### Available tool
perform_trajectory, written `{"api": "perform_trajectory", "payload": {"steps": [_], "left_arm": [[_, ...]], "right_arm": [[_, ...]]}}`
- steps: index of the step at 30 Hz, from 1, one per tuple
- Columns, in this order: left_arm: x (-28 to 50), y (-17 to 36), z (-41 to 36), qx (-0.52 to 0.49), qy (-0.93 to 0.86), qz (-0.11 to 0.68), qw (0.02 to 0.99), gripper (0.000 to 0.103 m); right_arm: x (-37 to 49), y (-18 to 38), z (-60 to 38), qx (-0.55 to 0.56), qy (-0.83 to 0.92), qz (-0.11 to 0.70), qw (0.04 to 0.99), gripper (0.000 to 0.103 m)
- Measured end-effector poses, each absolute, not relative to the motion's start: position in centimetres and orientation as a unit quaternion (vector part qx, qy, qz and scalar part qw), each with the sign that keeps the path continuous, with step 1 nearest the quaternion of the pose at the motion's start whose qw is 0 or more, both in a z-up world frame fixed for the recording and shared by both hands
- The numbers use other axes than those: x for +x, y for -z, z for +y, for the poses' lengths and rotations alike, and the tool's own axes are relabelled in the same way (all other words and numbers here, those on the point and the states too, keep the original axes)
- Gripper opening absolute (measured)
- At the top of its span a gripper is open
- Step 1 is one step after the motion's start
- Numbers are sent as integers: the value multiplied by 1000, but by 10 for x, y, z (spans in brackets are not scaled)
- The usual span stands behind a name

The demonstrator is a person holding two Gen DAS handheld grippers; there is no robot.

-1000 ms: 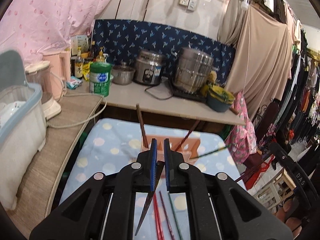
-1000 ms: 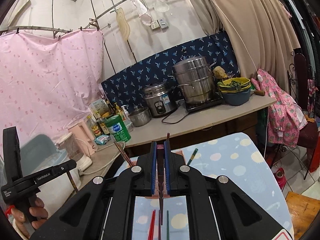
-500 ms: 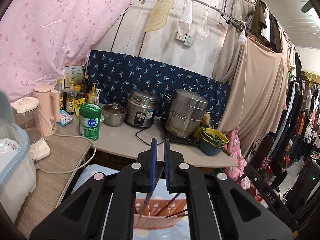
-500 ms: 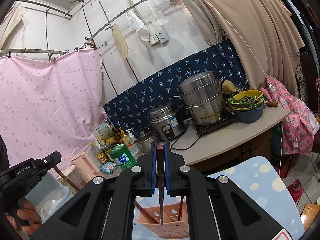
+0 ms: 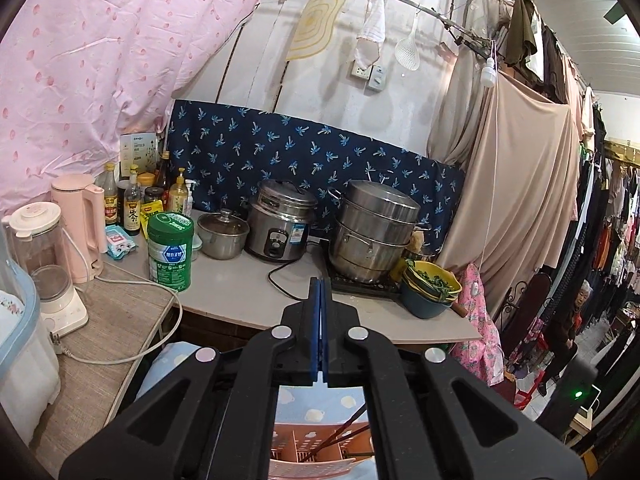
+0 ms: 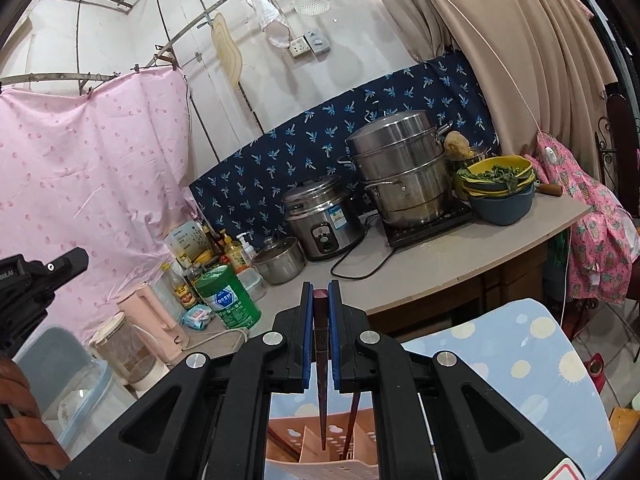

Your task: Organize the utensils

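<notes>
Holding one dark red chopstick (image 6: 321, 344) in the right hand-held gripper (image 6: 321, 292), squeezed nearly shut, with only the stick between the blue pads (image 6: 307, 328). Gripping it near the thick top end, so that the long thin end hangs straight down below the fingers. Pointing that thin tip at the pink basket (image 6: 304, 436) right underneath, just over one of its little boxes, probably so the stick can slide in standing up. Hard to tell whether the tip is inside the box yet or just above it. Another chopstick (image 6: 352, 420) already leaning in the basket, a bit to the right of the held one, tipped over because the box is wider than the stick. Left hand-held gripper (image 5: 320, 292) closed all the way, pads pressed flat together, nothing at all in between. Hanging above the same basket (image 5: 288, 444) too, with more chopsticks (image 5: 344, 432) lying slanted in the boxes below it. Basket sitting on a blue dotted cloth (image 6: 520, 360), close under both tools and in front of the bench (image 6: 460, 264) with the pots. Next, most likely, lowering the right one a little and letting go. Careful aim needed, since a crooked stick could bump a wall of the box and tip out.
</notes>
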State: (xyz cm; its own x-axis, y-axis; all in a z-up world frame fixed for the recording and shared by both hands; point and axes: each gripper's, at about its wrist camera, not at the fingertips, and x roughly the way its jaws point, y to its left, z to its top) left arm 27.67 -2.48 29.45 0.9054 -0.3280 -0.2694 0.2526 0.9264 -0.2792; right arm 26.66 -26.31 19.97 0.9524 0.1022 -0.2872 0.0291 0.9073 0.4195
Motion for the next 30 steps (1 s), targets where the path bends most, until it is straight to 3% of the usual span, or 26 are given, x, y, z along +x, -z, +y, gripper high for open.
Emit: {"api": "perform_trajectory", "payload": {"steps": [12,18,22,30], "left_arm": [[268,-272,-20,-100,149,175,968,0],[258,-223,-8,-77,121,224,964,0],[252,-188,2,-61,102,260,958,1],[237,-117,21,-38,56,330,942,1]], "right_arm": [[271,-154,-255,193,-18,199,961,7],[270,-136,-256,194,-22,221,955,7],[259,-136,-260,197,-11,214,957,19],[221,-132,-256,175,-11,216,960,20]]}}
